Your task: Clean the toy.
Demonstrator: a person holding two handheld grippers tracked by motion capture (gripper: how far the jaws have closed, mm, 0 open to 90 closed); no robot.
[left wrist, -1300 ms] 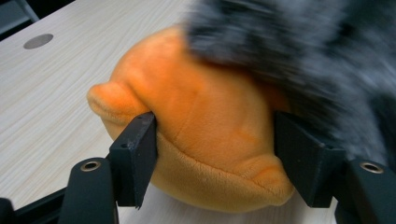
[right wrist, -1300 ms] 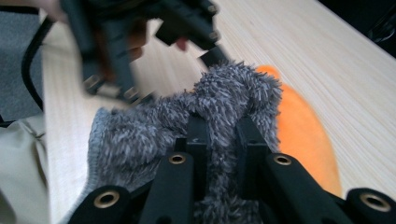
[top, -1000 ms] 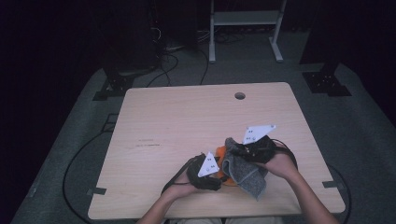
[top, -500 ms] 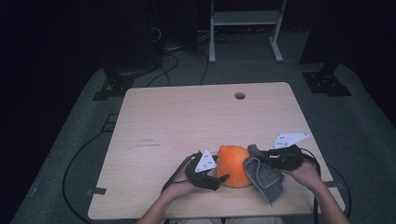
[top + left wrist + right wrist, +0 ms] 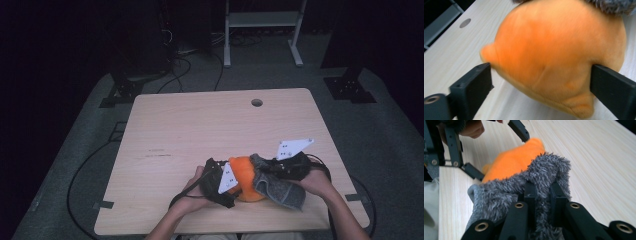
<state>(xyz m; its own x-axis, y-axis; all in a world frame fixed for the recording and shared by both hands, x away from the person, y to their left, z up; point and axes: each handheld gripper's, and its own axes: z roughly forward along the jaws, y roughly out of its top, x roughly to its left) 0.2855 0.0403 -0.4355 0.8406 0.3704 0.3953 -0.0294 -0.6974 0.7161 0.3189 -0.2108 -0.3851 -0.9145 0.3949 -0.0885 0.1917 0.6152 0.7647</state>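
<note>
An orange plush toy (image 5: 243, 178) lies on the wooden table (image 5: 200, 130) near its front edge. My left gripper (image 5: 220, 180) is at the toy's left side. In the left gripper view its two jaws press on both flanks of the orange plush toy (image 5: 554, 50). A grey fuzzy cloth (image 5: 280, 187) drapes over the toy's right side. My right gripper (image 5: 287, 167) is shut on the cloth's upper edge. In the right gripper view the grey fuzzy cloth (image 5: 506, 192) bunches around the closed jaws, with the orange plush toy (image 5: 511, 162) behind it.
A small round hole (image 5: 257, 102) sits near the table's far edge. Cables (image 5: 85, 170) run over the grey floor at the left, and a white stand (image 5: 260, 30) is behind the table. The person's forearms come in at the bottom.
My right gripper has pulled the grey cloth to the right, uncovering most of the orange plush toy, then eased slightly back left. The left gripper has stayed on the toy.
</note>
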